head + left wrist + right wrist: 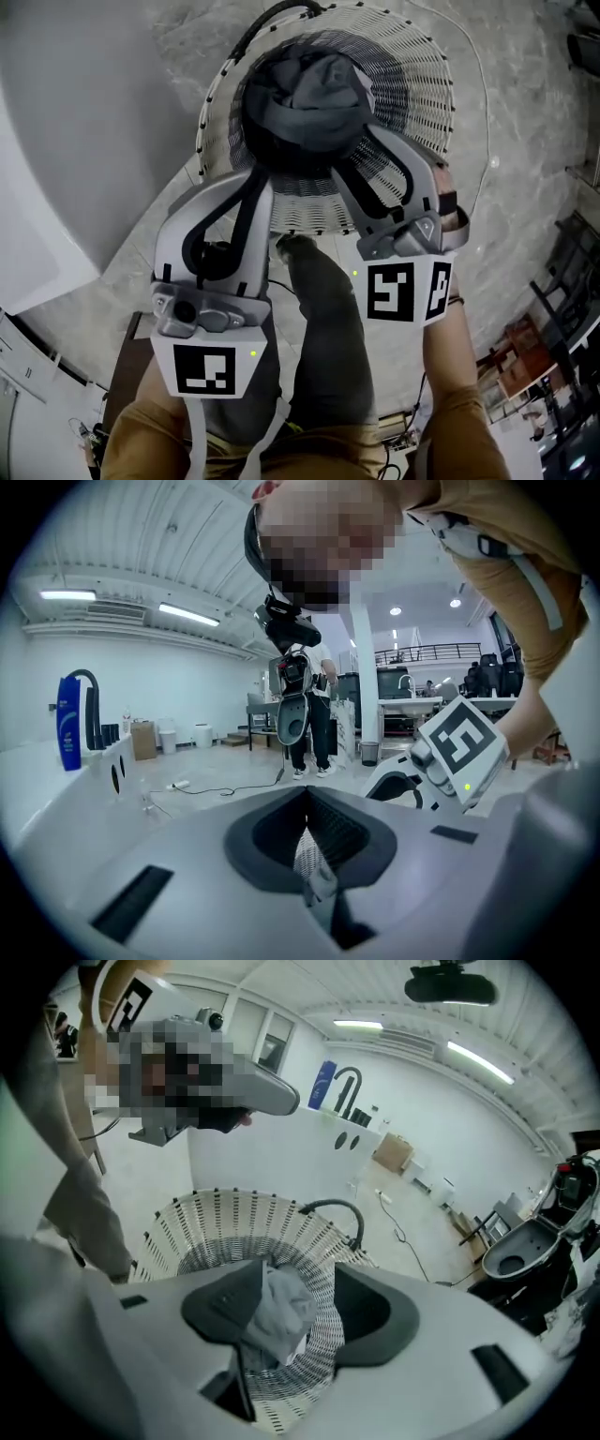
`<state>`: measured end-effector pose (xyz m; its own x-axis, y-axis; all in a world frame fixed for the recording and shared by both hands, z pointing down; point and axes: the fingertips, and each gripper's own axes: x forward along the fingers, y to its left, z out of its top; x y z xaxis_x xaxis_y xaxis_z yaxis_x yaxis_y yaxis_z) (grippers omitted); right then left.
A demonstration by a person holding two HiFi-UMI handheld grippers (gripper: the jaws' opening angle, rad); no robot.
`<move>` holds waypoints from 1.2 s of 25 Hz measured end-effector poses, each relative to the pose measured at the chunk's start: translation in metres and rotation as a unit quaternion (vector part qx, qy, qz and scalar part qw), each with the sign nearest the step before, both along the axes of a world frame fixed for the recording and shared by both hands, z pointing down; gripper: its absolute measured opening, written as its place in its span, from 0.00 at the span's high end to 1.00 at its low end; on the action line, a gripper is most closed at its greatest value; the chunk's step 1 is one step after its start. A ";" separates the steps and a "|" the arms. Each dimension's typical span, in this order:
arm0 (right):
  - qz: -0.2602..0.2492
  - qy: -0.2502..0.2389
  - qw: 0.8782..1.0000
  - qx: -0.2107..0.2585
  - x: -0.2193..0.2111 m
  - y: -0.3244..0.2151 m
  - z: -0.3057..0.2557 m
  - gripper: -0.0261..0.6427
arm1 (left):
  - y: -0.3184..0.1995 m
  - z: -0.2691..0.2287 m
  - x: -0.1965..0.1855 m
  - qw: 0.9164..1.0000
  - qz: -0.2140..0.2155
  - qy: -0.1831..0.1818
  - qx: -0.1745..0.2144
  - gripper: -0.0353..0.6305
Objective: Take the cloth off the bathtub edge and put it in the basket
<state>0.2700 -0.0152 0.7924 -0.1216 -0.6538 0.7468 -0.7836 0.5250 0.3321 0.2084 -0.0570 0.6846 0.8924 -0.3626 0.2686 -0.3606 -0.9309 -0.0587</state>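
In the head view the grey cloth (314, 98) lies bunched inside the white woven basket (427, 70). The right gripper (361, 141) reaches over the rim into it, and the left gripper (253, 183) hangs at the near rim. The left gripper view shows the left gripper (305, 803) with its jaw tips together on nothing, only basket weave (307, 850) showing below them. In the right gripper view the right gripper (300, 1302) has its jaws apart. The cloth (277, 1312) sits between them, draped against the left-hand pad, above the basket (225, 1218). To finish the drop cleanly, keep those jaws wide and lift straight up so the fold slides off the pad instead of riding out over the rim.
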 end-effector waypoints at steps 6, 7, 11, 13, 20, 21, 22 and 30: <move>0.015 0.009 0.999 0.036 0.004 -0.003 -0.077 0.74 | 0.000 -0.067 -0.003 1.000 -0.002 0.007 0.014 0.94; 0.016 0.011 0.999 0.039 0.005 -0.002 -0.089 0.77 | 0.001 -0.078 -0.004 1.000 -0.001 0.007 0.015 0.94; 0.008 0.020 0.999 0.049 0.002 0.004 -0.134 0.87 | 0.006 -0.122 -0.006 1.000 0.005 0.003 0.025 0.94; 0.006 0.023 0.998 0.056 0.001 0.006 -0.157 0.90 | 0.008 -0.144 -0.008 1.000 0.007 0.004 0.029 0.94; 0.014 0.017 0.998 0.064 -0.004 0.019 -0.227 0.95 | 0.021 -0.210 -0.013 0.999 0.017 0.010 0.046 0.94; 0.017 0.016 0.997 0.067 -0.005 0.020 -0.237 0.95 | 0.022 -0.219 -0.014 0.999 0.017 0.012 0.048 0.94; 0.019 0.014 0.997 0.070 -0.007 0.022 -0.248 0.95 | 0.023 -0.228 -0.015 0.999 0.017 0.013 0.050 0.94; 0.036 0.020 0.993 0.110 -0.009 0.030 -0.345 0.95 | 0.031 -0.305 -0.014 0.996 0.025 0.035 0.076 0.94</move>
<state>0.2611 0.0148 0.4475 -0.0423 -0.8073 0.5886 -0.8005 0.3799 0.4636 0.1944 -0.0263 0.3798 0.9253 -0.3484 0.1495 -0.3217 -0.9302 -0.1766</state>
